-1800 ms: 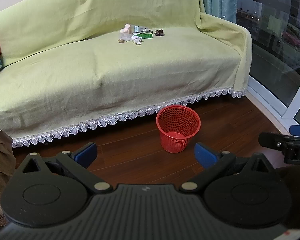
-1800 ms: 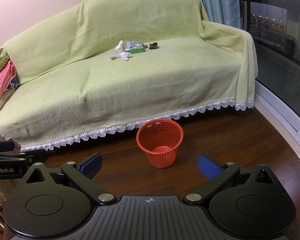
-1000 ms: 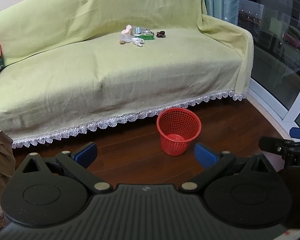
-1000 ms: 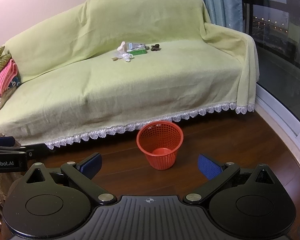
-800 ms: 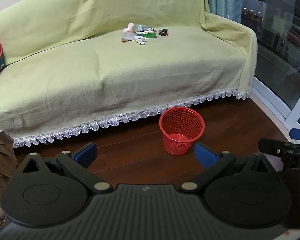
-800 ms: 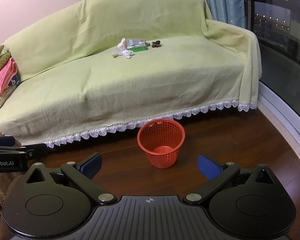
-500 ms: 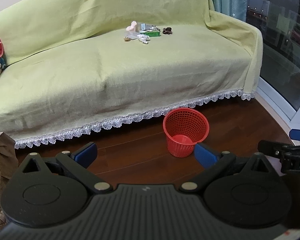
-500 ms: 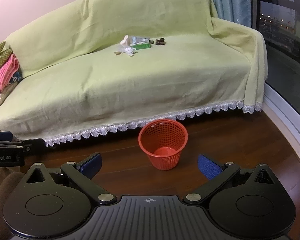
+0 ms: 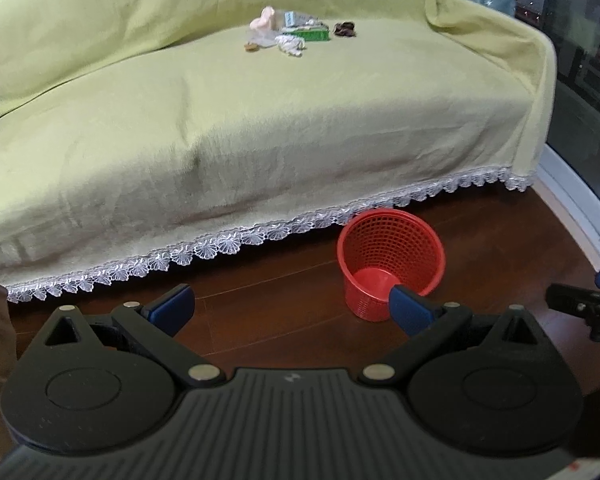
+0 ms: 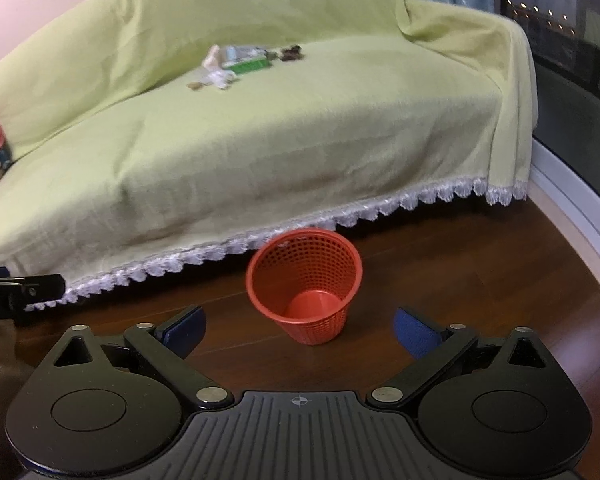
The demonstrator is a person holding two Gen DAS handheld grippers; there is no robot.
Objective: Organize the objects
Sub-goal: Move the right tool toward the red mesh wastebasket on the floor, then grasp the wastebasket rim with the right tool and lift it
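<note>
Both your grippers hover low over the floor, spread wide and holding nothing.
Your left gripper (image 9: 290,310) and right gripper (image 10: 300,330) face one red basket (image 10: 305,284); one small clutter pile (image 9: 296,34) sits on the sofa (image 9: 260,120).

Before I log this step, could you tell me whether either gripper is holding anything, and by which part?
Nothing is held. The left gripper and right gripper are both open and empty above the floor, near the red basket.

Upright red basket (image 10: 304,288), floor
</note>
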